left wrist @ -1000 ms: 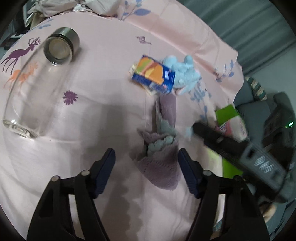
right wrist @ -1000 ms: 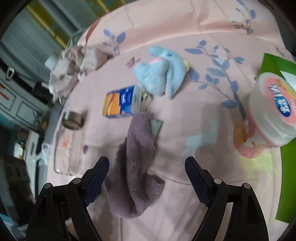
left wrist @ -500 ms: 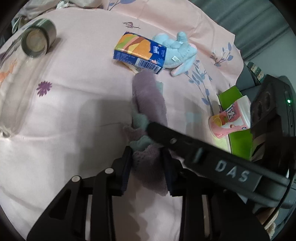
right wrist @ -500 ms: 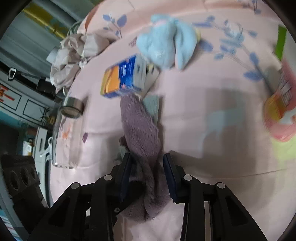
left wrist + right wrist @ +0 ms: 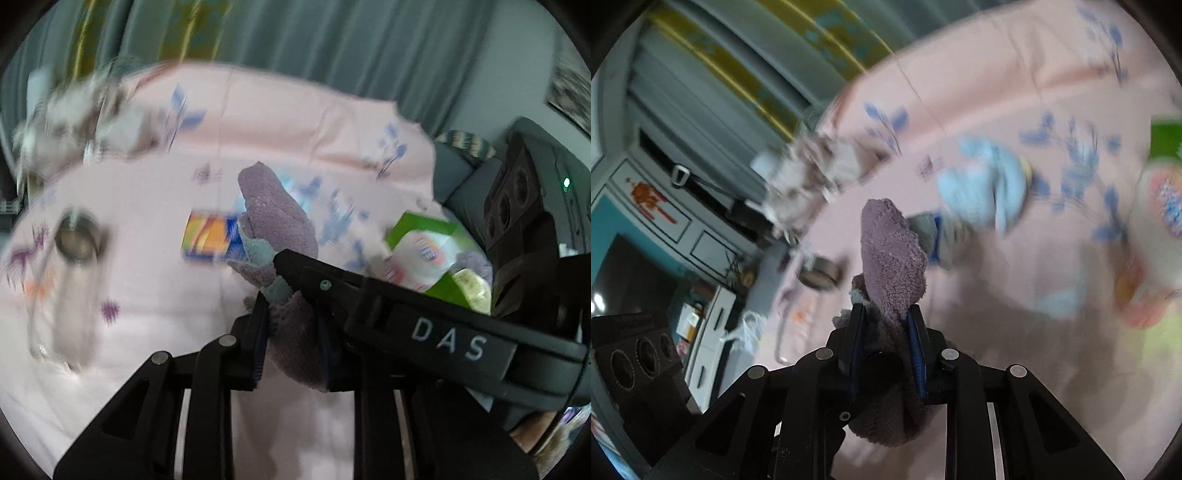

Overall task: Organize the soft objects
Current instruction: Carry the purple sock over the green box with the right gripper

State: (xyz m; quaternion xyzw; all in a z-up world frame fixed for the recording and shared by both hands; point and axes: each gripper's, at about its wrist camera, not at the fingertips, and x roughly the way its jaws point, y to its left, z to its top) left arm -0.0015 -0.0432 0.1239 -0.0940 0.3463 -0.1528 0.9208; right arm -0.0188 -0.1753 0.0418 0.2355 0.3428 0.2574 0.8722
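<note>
A fuzzy purple sock (image 5: 275,221) with a grey-green inner part is lifted off the pink bedsheet (image 5: 147,280). My left gripper (image 5: 293,325) is shut on its lower end. My right gripper (image 5: 884,332) is shut on the same sock (image 5: 890,254), which stands up between its fingers. The right gripper's body crosses the left wrist view (image 5: 424,325). A light blue plush toy (image 5: 990,188) lies on the sheet beyond, blurred.
A blue and orange juice carton (image 5: 210,236) lies behind the sock. A glass jar with a metal rim (image 5: 75,243) lies at left. A pink and white cup (image 5: 421,258) stands by a green box (image 5: 421,225) at right. Crumpled cloth (image 5: 812,173) sits at the far edge.
Both grippers, shut on the sock, have lifted it off the sheet and tilted upward. The background has shifted and is blurred with motion.
</note>
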